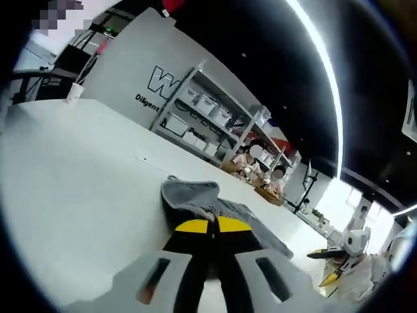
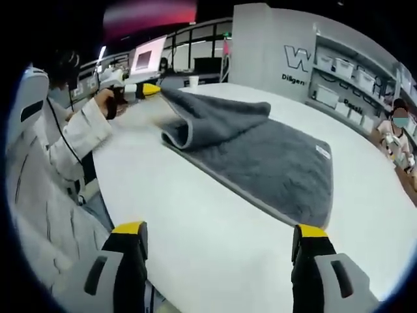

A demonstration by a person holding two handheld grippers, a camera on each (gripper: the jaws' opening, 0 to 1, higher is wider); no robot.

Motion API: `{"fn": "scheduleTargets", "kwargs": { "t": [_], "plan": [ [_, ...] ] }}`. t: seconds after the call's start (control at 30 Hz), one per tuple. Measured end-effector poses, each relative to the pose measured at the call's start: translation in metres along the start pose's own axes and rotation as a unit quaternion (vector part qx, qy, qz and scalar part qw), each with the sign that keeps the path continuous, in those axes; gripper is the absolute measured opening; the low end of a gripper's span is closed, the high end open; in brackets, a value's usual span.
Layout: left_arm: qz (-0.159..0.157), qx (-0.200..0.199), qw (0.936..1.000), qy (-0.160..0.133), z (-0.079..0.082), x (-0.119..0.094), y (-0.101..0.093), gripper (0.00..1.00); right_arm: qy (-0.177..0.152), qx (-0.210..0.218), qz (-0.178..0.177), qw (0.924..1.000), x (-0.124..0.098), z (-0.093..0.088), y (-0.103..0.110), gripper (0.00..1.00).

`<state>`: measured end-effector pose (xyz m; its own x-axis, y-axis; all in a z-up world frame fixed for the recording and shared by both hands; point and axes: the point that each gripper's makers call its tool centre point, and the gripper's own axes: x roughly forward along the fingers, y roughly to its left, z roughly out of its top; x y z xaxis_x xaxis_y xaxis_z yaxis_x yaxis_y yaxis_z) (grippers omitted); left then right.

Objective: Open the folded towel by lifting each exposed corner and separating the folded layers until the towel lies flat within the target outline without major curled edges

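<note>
Nearest, the right gripper [image 2: 218, 244] hovers wide apart and empty over the white table [image 2: 195, 215]. Beyond, the grey towel [image 2: 260, 156] lies partly unfolded, one corner lifted, pinched tight in the left gripper [image 1: 213, 225]. Shelves [image 1: 208, 117] behind are blurred.

Left claw [image 1: 213, 225]: jaws pressed together, yellow tips meeting, pinching a grey towel edge; in the right gripper view it sits at 10 o'clock [image 2: 144, 90].
Right claw [image 2: 220, 236]: jaws spread wide, yellow tips far apart, nothing between them.
Person's arm [image 2: 81, 130]: white sleeve at 9 o'clock, stretched toward the left claw.
</note>
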<state>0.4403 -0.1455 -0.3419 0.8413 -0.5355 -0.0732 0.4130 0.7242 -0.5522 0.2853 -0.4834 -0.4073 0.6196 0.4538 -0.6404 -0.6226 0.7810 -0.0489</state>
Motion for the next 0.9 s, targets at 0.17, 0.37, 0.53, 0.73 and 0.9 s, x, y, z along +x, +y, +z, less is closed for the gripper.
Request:
{"fn": "scheduleTargets", "kwargs": {
  "t": [0.17, 0.37, 0.53, 0.73, 0.9],
  "plan": [
    [0.012, -0.003, 0.9998, -0.013, 0.006, -0.009, 0.008, 0.01, 0.000, -0.002, 0.002, 1.0000, 0.000, -0.001, 0.002, 0.91],
    [0.032, 0.000, 0.9993, -0.018, 0.007, -0.020, 0.020, 0.01, 0.004, -0.004, 0.003, 1.0000, 0.000, -0.002, 0.002, 0.91],
    [0.045, 0.002, 0.9988, -0.020, 0.008, -0.026, 0.028, 0.01, 0.004, -0.007, 0.002, 1.0000, 0.001, -0.001, 0.002, 0.91],
    [0.071, 0.016, 0.9973, -0.008, 0.002, -0.031, 0.043, 0.01, 0.004, -0.008, 0.003, 1.0000, 0.002, 0.001, 0.003, 0.91],
    [0.087, 0.031, 0.9957, 0.007, -0.003, -0.036, 0.052, 0.01, 0.007, -0.008, 0.004, 0.9999, 0.003, 0.000, 0.003, 0.91]
  ]
}}
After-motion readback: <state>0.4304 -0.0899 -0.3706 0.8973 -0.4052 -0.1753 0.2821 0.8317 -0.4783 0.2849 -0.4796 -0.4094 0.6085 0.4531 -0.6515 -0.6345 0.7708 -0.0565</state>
